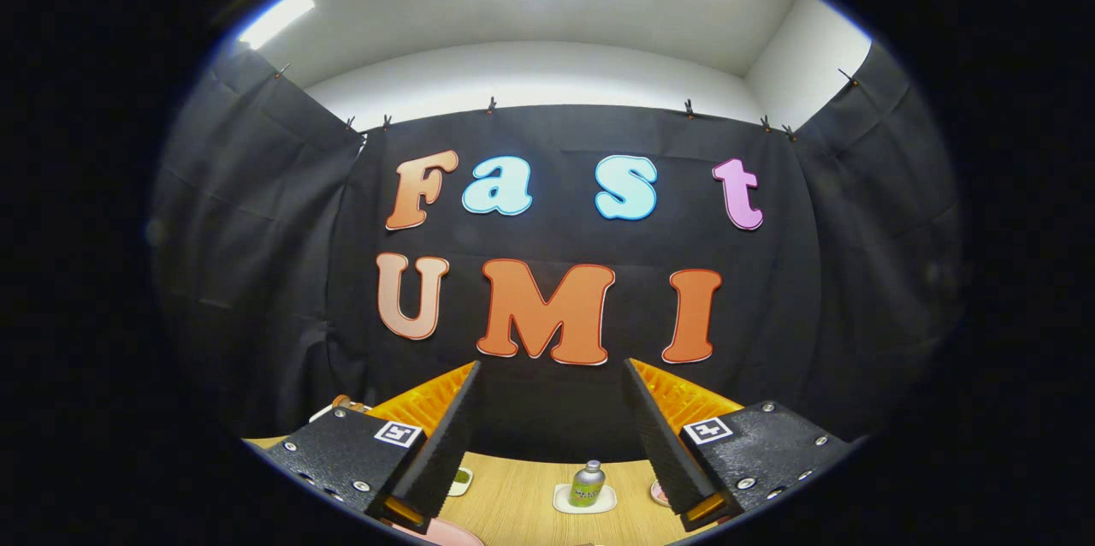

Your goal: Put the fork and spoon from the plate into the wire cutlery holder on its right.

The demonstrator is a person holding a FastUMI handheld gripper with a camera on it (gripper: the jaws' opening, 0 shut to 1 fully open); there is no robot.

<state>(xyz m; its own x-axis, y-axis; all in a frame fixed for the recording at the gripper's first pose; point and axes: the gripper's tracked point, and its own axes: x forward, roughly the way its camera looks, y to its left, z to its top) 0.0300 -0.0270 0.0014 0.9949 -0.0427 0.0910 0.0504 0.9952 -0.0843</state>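
Observation:
My gripper (552, 375) is held high and level, facing the booth's black back wall, with its two fingers (445, 435) spread wide apart and nothing between them. Low between the fingers, a sliver of a pink plate (445, 534) peeks in at the near side of the wooden table (522, 499). The fork, the spoon and the wire holder cannot be made out.
A small silver bottle with a green label (588, 484) stands on a white coaster (584, 499) at the back of the table. A small white dish (461, 480) lies behind the left finger, a pink-rimmed item (659, 492) by the right finger.

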